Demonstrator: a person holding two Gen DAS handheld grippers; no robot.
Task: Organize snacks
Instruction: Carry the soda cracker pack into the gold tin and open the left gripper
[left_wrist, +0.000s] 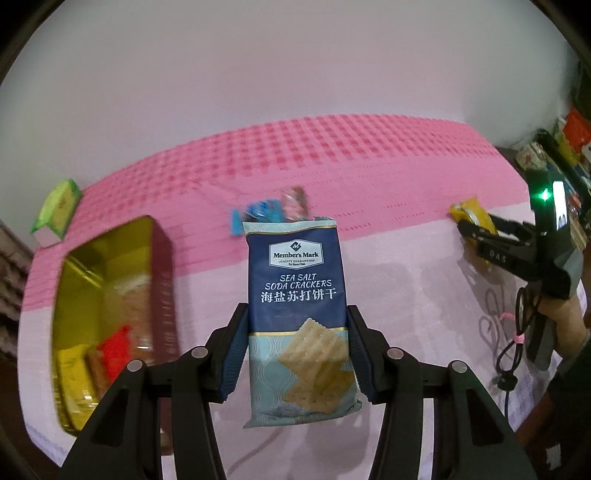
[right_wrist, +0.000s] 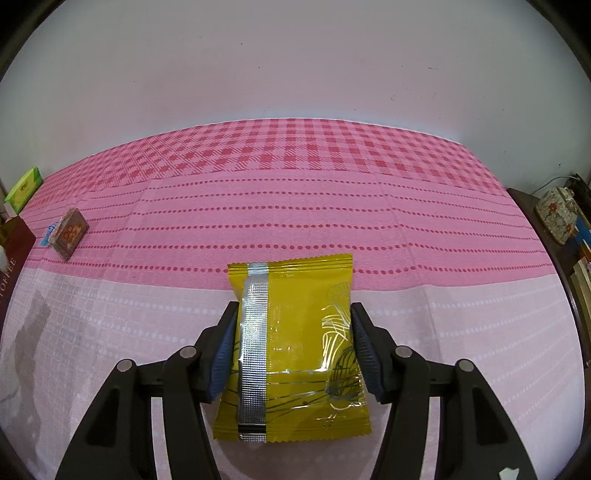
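Observation:
My left gripper (left_wrist: 295, 325) is shut on a blue pack of sea salt soda crackers (left_wrist: 299, 295) and holds it upright above the pink tablecloth, to the right of an open gold tin (left_wrist: 110, 295) that holds a red packet (left_wrist: 114, 347) and other snacks. My right gripper (right_wrist: 291, 321) is shut on a yellow snack packet (right_wrist: 295, 347), seam side up, just above the cloth; it also shows in the left wrist view (left_wrist: 476, 229) at the far right. A brown packet (right_wrist: 70, 232) and a blue packet (left_wrist: 258, 214) lie on the cloth behind.
A green box (left_wrist: 57, 210) sits at the far left edge of the table (right_wrist: 332, 184). A white wall stands behind. A floral container (right_wrist: 557, 214) and books sit on a dark shelf to the right.

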